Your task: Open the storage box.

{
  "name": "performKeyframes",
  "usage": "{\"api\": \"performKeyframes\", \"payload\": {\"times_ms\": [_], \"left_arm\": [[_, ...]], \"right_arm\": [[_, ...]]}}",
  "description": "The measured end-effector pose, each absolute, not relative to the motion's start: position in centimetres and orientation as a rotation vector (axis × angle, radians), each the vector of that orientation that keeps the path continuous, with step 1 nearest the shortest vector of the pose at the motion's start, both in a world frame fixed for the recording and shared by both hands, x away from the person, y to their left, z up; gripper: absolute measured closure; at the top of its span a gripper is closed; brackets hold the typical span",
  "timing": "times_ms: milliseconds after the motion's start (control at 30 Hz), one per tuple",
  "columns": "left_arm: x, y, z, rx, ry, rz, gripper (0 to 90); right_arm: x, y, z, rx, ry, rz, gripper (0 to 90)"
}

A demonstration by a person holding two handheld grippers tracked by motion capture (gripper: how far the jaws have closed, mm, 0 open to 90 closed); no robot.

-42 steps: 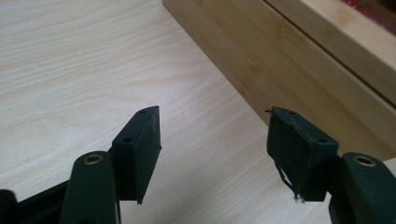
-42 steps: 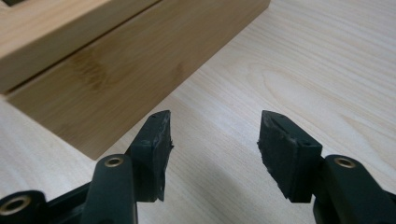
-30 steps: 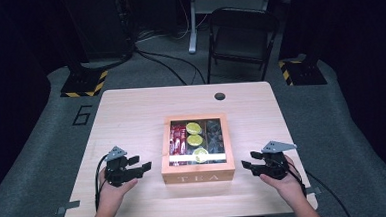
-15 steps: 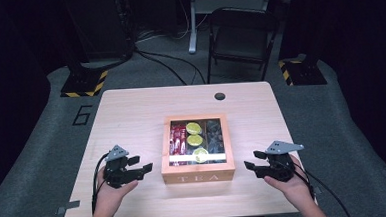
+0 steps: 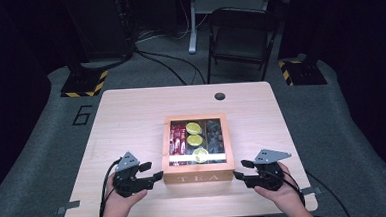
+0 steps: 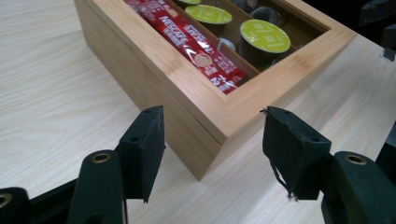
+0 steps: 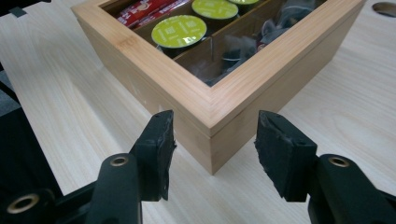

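From above, we see our left gripper [image 5: 157, 176] and right gripper [image 5: 238, 176] now drawn in at eight and four o'clock of the tea box [image 5: 197, 147], mid-table. In both gripper views, our jaws, just narrowing, stand open, empty, straddling its near corners, so we judge a two-handed grasp imminent.

I see a wooden tea box [image 5: 197, 149], glass lid shut, flat mid-worktop, holding red sachets [image 6: 196, 44] and green-lidded pods [image 7: 179, 31].

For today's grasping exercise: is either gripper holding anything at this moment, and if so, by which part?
Nothing is held. The left gripper and right gripper each sit open beside a near corner of the wooden tea box, pads apart from the wood.
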State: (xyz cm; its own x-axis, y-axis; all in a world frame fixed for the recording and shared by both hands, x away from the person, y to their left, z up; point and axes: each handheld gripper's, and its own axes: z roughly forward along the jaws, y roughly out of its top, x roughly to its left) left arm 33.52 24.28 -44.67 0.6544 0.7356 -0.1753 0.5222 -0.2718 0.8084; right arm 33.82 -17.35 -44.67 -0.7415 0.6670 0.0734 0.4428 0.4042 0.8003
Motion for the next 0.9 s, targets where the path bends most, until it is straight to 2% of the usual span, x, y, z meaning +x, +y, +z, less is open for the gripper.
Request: {"api": "performKeyframes", "payload": {"times_ms": [300, 567, 767, 900], "left_arm": [[33.4, 23.1, -46.2, 1.988, 0.962, 0.290, 41.0], [33.3, 22.4, -46.9, 2.007, 0.951, 0.274, 46.0], [33.3, 22.0, -47.7, 2.020, 0.975, 0.304, 50.0], [33.4, 21.9, -47.9, 2.017, 0.976, 0.334, 51.7]], "right_arm": [[34.0, -16.5, -45.6, 0.969, 2.425, 1.234, 47.6], [34.0, -16.0, -46.4, 0.973, 2.436, 1.220, 53.4], [34.2, -16.1, -46.8, 0.945, 2.425, 1.193, 59.2], [34.3, -16.0, -46.9, 0.959, 2.404, 1.190, 60.0]]}}
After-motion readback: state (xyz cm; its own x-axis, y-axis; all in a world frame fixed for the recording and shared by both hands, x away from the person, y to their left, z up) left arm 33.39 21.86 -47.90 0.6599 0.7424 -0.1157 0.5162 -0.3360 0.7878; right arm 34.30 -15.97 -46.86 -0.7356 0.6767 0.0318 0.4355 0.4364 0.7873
